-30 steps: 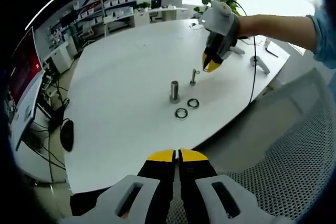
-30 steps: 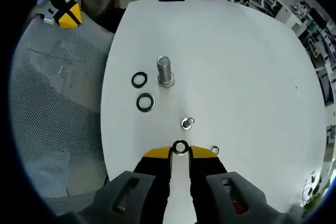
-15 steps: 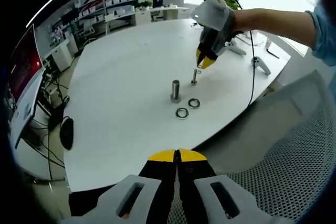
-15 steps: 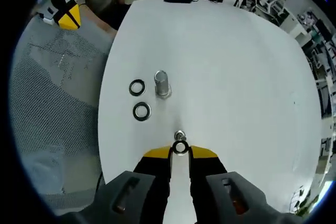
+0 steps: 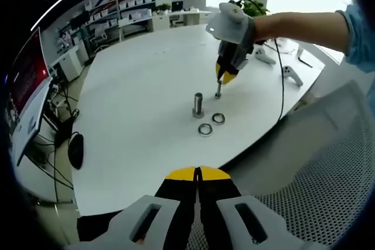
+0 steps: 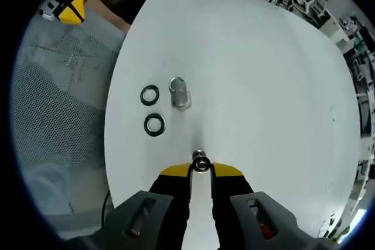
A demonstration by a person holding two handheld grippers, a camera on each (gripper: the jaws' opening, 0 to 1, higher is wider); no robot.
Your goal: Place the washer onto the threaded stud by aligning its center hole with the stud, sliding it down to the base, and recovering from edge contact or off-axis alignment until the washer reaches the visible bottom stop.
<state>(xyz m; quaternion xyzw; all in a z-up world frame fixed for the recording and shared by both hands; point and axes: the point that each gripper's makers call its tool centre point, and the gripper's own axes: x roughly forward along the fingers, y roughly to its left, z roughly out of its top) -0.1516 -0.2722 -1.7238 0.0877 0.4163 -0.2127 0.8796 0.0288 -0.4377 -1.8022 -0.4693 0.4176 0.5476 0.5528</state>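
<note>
The left gripper (image 5: 198,173) was clenched on nothing, its jaws pressed together, held back over a mesh chair (image 5: 316,185) off the near edge of the table (image 5: 135,139). The right gripper (image 6: 201,170) was grasping the washer (image 6: 201,164) at its yellow tips, directly over the top of the thin stud (image 6: 198,156). Whether the hole had yet caught the stud tip could not be told.

Risks, as judged:
- The washer was pinched by its rim, so a slight tilt of the hand could land its edge on the stud tip rather than the hole, leaving it cocked.
- Letting go before the hole was over the threads could drop the washer onto the table, where it might roll.
- A cocked washer could bind on the threads short of the base.
- Side pressure could topple the slender stud; how it was fixed could not be seen.

Room, left to right in the right gripper view: the mesh chair lay beyond the left table edge; two loose rings (image 6: 150,94) lay on the table, with a thicker metal post (image 6: 179,91) just right of them, all apart from the stud. To the right the white tabletop ran bare up to its edge.
</note>
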